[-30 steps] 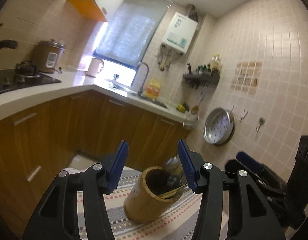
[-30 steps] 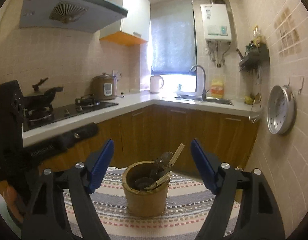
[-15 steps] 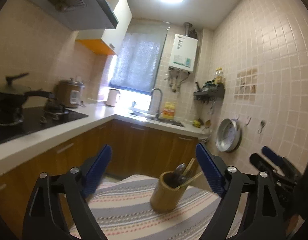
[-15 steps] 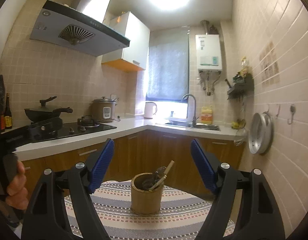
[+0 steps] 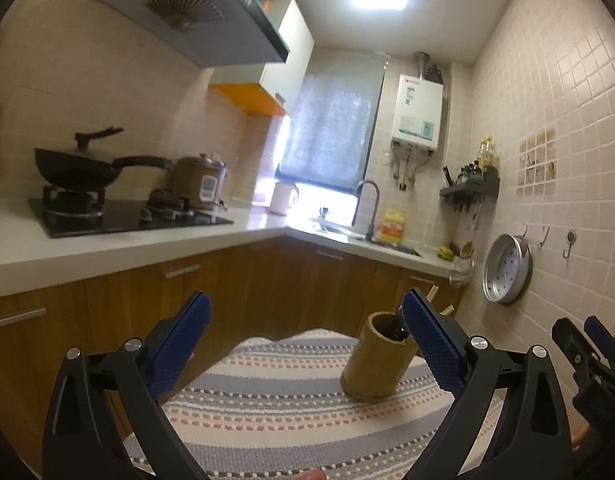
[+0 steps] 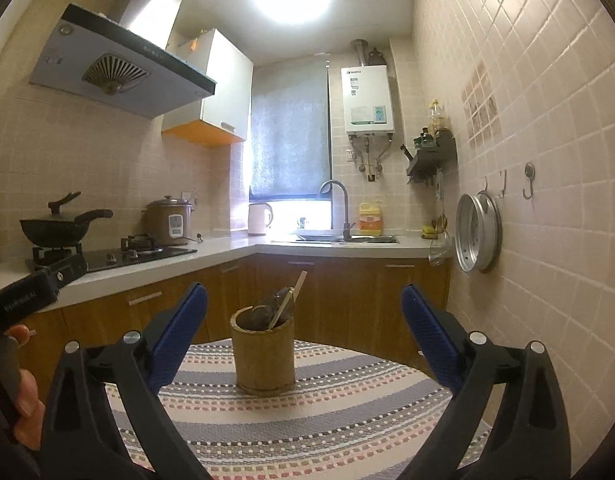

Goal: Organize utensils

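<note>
A bamboo utensil holder (image 6: 264, 354) stands upright on a striped mat (image 6: 307, 416), with a spoon and chopsticks (image 6: 285, 302) sticking out of it. In the left wrist view the same holder (image 5: 373, 358) sits to the right, partly behind the right blue finger. My left gripper (image 5: 305, 346) is back from the holder, its jaws opening, nothing between them. My right gripper (image 6: 303, 338) faces the holder from a distance, its jaws opening too, and empty. The right gripper's tip shows at the left wrist view's right edge (image 5: 587, 344).
An L-shaped counter (image 6: 235, 246) with wooden cabinets runs behind the mat. It carries a wok (image 6: 57, 230) on a hob, a rice cooker (image 6: 169, 222), a kettle and a sink. A steamer tray (image 6: 477, 238) hangs on the right wall. A hand (image 6: 25, 404) shows at the left.
Both grippers have pulled back from the holder, which now looks smaller and farther. The left jaws spread from close around the holder to wide apart; the right jaws widened as well.
</note>
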A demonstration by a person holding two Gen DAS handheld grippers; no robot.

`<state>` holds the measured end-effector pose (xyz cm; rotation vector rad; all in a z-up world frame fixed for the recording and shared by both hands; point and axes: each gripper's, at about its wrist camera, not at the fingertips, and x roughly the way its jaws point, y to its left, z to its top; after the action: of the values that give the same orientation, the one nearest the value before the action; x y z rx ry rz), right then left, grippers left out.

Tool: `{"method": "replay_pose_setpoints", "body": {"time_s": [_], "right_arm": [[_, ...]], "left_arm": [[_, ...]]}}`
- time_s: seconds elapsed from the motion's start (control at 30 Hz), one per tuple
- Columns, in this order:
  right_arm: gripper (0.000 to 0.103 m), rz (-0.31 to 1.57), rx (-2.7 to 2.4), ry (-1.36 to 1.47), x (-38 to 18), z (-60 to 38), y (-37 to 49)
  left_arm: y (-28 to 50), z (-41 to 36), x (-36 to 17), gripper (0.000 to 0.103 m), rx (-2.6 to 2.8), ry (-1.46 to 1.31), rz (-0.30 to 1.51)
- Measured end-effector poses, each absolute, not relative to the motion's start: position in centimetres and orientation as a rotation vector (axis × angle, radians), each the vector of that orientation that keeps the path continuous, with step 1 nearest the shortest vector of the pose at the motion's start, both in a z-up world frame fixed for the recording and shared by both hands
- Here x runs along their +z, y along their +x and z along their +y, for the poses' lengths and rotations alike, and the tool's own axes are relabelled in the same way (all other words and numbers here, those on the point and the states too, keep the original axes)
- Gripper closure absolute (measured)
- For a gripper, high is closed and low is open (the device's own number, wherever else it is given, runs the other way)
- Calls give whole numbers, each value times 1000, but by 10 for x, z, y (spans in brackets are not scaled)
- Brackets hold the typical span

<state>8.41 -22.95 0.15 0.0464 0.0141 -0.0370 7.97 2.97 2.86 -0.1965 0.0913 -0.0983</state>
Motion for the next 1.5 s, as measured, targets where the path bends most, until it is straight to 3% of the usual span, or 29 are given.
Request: {"method": "replay_pose_setpoints", "body": {"time_s": [0.37, 0.63, 1.5], "right_arm": [[10, 19, -121, 34, -27, -232, 106], [10, 49, -125, 37, -24, -234, 107], [10, 45, -155, 6, -40, -234, 115]], "left_arm": [[93, -5, -5, 8, 29, -48, 45], [87, -26, 9, 8, 86, 35, 42], [96, -20, -16, 8, 91, -18, 66]]}}
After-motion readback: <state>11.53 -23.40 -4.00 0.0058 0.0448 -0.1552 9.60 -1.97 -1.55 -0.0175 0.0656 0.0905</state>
